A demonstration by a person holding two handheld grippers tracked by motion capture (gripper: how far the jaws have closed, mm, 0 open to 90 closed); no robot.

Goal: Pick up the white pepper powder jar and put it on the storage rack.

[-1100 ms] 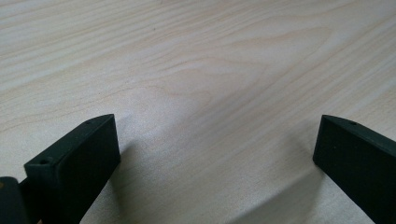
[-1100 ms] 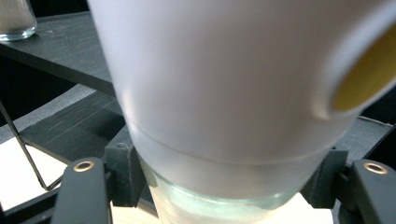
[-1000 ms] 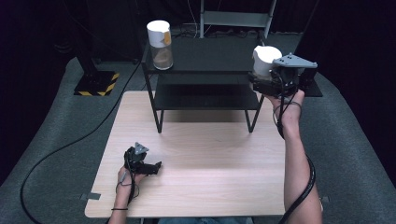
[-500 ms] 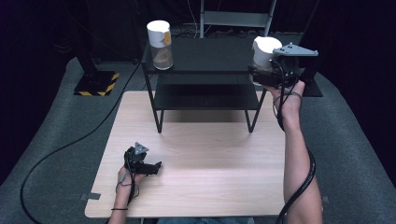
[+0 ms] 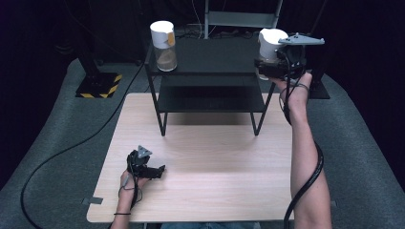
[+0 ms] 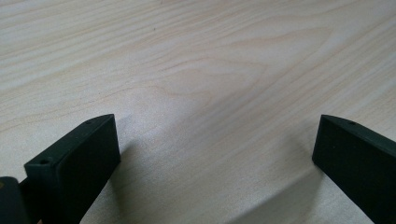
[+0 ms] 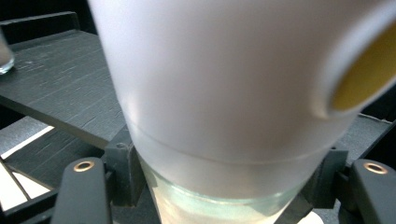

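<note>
The right gripper (image 5: 274, 67) was clamped on a jar (image 5: 270, 45), jaws pressing the glass base from both sides, as the right gripper view showed close up (image 7: 233, 116). The jar had a white label wrapped round its upper part and a yellow patch on that label. Compared with a second earlier, the gripper and jar had risen and drifted a little toward the far right corner of the shelf (image 5: 210, 57); the jar now hung at about the height of the shelf top, over its right edge. It read as a lift well under way, the jar either being carried up onto the top board or just taken from it; which of the two could not be told.

The left gripper (image 5: 155, 171) had not moved. It lay low over the table (image 5: 215, 191) at the near left, jaws spread wide with nothing between them, bare wood beneath (image 6: 210, 93).

Further out, a second jar (image 5: 163, 45) of the same kind stood upright on the far left of the shelf top, well apart from the held one. The shelf itself stood on the far half of the table, with a lower board (image 5: 205, 98) under the top one.

In the way, I judged, were mainly the right edge of the top board and the right leg (image 5: 261, 112) below it: a jar carried too low could knock either. The cable (image 5: 305, 191) trailing along the right forearm hung clear of the shelf.
</note>
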